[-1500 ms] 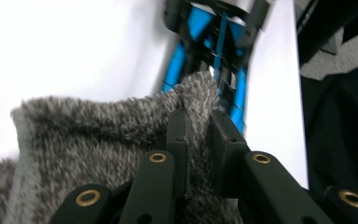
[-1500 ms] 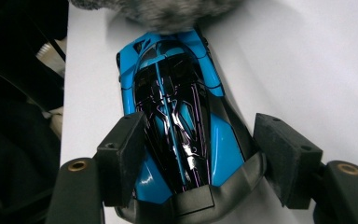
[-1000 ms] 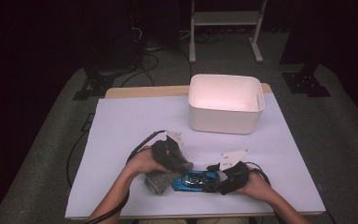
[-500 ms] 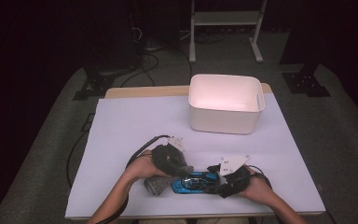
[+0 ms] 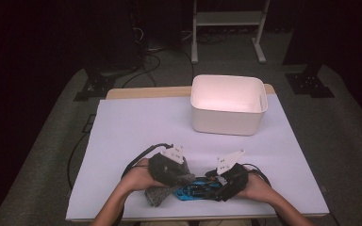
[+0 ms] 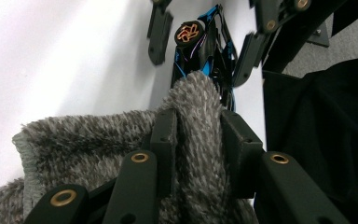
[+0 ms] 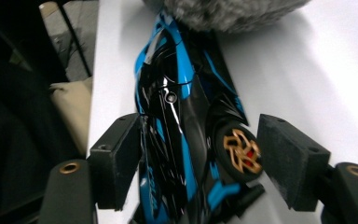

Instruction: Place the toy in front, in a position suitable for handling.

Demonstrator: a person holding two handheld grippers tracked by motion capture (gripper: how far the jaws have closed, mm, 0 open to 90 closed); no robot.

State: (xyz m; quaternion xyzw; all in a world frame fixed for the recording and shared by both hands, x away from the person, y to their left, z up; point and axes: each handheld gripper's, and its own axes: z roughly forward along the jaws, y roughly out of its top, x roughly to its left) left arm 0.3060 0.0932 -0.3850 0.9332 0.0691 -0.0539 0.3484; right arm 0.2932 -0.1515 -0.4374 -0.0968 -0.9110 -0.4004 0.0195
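At the near edge of the white table, your left gripper was clamped on a fold of the fuzzy grey knitted cloth; its jaws had just been closing, with the cloth between them. The cloth touched one end of the blue and black toy racing car, which lay on its side on the table between your hands. Your right gripper had its jaws around the other end of the car. They had just been opening; one pad stood apart from the golden wheel. Farther away, the white rectangular plastic tub stood near the far edge.
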